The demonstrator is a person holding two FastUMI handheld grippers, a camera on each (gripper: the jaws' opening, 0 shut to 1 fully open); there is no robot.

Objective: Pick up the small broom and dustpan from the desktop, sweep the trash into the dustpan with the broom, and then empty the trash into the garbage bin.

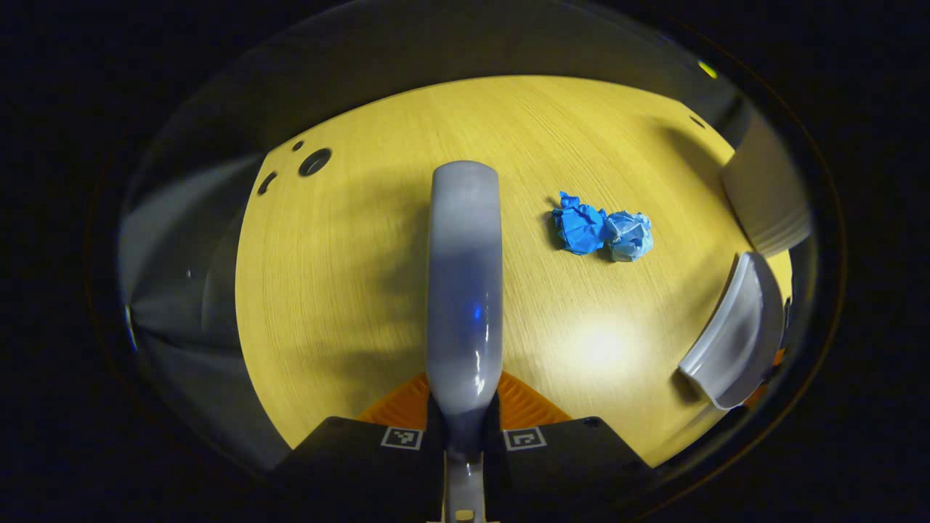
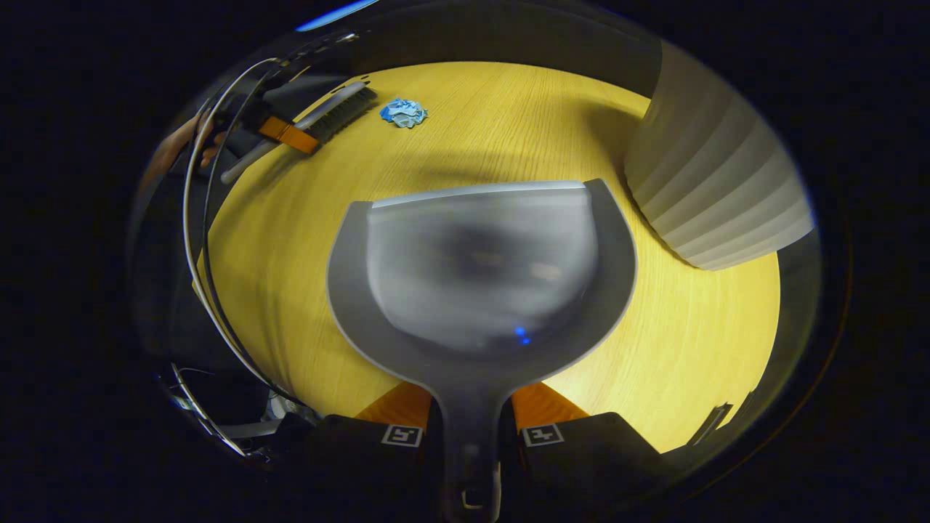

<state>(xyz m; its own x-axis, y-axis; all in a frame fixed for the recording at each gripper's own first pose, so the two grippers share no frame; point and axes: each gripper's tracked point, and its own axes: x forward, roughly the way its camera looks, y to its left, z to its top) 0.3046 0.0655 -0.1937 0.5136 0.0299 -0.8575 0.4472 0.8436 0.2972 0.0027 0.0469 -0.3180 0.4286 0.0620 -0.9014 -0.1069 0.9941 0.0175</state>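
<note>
Already both tools are in hand: the left gripper (image 1: 463, 428) is clenched on the handle of the small grey plastic broom (image 1: 465, 283), which runs up the middle of the left gripper view with its back to the camera, and the right gripper (image 2: 468, 428) is clamped on the stem of the grey plastic dustpan (image 2: 479, 269), whose scoop opens away toward the upper part of the right gripper view. Holding each by its handle keeps the working ends free, one for pushing and one for catching. Out from the broom, the crumpled blue paper trash (image 1: 601, 232) lies on the yellow wooden desktop (image 1: 349, 276), right of the broom head and near it, not touching. In the right gripper view the paper sits far off at the upper left, well apart from the dustpan's lip, beside the broom's bristles. The ribbed white garbage bin (image 2: 716, 189) stands at the upper right, just beside the dustpan. Sweeping looks not yet begun.
</note>
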